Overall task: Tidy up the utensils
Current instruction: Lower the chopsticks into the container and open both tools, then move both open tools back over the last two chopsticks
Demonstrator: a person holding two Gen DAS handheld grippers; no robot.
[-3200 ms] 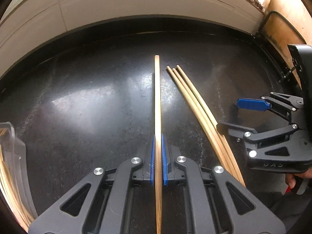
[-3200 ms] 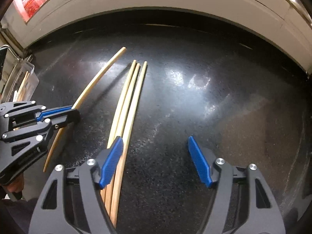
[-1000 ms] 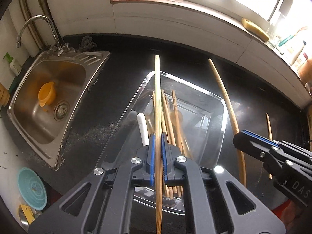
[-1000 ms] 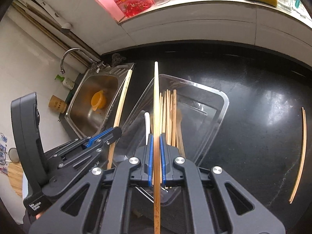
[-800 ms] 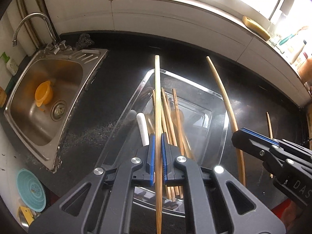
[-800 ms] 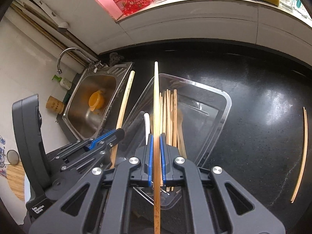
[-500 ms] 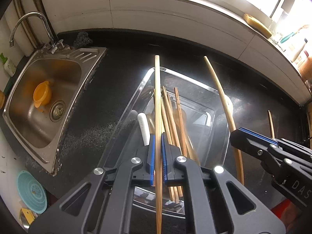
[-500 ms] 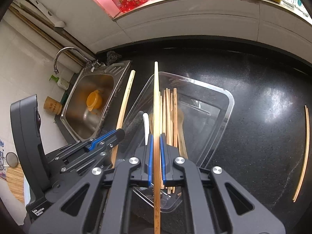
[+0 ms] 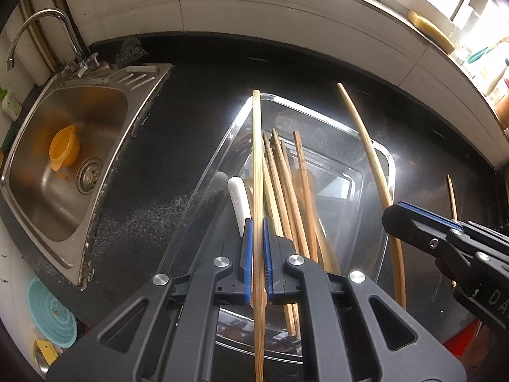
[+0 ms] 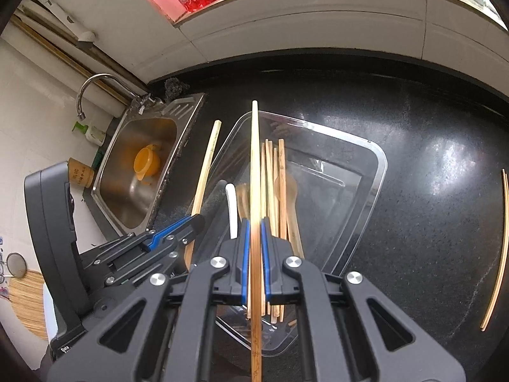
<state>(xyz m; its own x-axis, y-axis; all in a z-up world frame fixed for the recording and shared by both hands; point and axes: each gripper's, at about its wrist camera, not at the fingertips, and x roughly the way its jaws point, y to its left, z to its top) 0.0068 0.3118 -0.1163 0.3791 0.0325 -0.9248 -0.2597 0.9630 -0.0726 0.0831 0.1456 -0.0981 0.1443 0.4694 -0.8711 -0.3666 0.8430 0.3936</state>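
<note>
A clear plastic tray sits on the black counter with several wooden chopsticks, a wooden spoon and a white utensil in it. My left gripper is shut on a chopstick that points out over the tray's left side. My right gripper is shut on another chopstick, also above the tray. Each gripper shows in the other's view: the right gripper with its chopstick, the left gripper with its chopstick.
A steel sink with an orange cup and a tap lies left of the tray. Loose chopsticks lie on the counter to the right. A white tiled wall runs behind.
Both grippers, each still shut on its chopstick, have sunk a little toward the tray, which looks larger and closer now.
</note>
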